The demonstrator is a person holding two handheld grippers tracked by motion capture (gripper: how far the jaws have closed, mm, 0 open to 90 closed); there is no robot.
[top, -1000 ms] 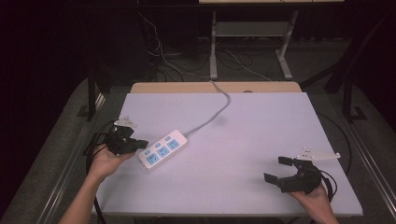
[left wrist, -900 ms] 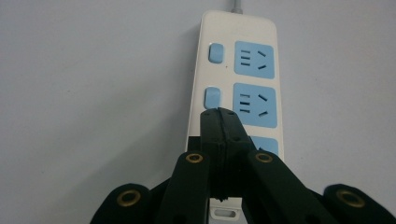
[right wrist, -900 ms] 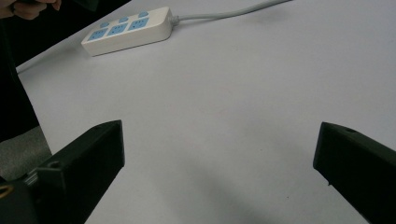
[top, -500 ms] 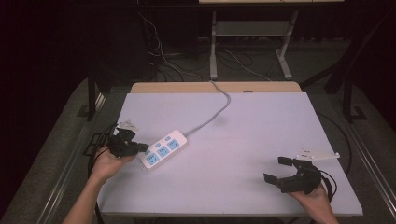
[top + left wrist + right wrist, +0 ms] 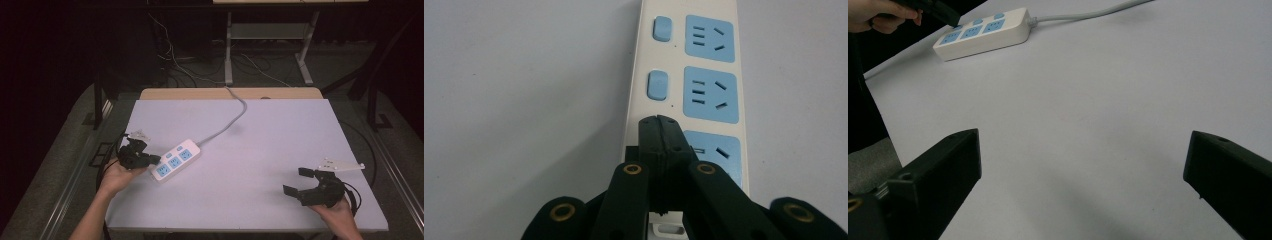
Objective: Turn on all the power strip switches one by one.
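Jaws of the left gripper [image 5: 659, 122] stand pressed flat together, nothing held between them, their joined black tip over the near end of a white plastic three-socket power strip [image 5: 689, 75], at the spot beside the nearest blue socket where the row of small blue rocker switches [image 5: 658, 85] runs. Whether the tip touches the strip's surface cannot be told. From above, the left gripper [image 5: 150, 160] points at the strip's near-left end, and the person's left hand [image 5: 117, 175] grips it from below and behind, the forearm entering from the bottom edge.

The power strip [image 5: 175, 160] lies flat and slantwise on the left half of a pale lilac-white tabletop [image 5: 260, 150], its three blue sockets facing up. A grey power cable [image 5: 225, 125] runs from its far end across the table to the far edge and drops behind it.

The right gripper [image 5: 302, 182] rests well apart from the strip, near the table's front-right corner, its black jaws spread wide with bare tabletop between them; the right gripper view shows the same wide gap and the strip [image 5: 983, 32] far off. The right hand [image 5: 337, 210] holds it from behind, and a grey three-cornered plate [image 5: 341, 164] sits on top.
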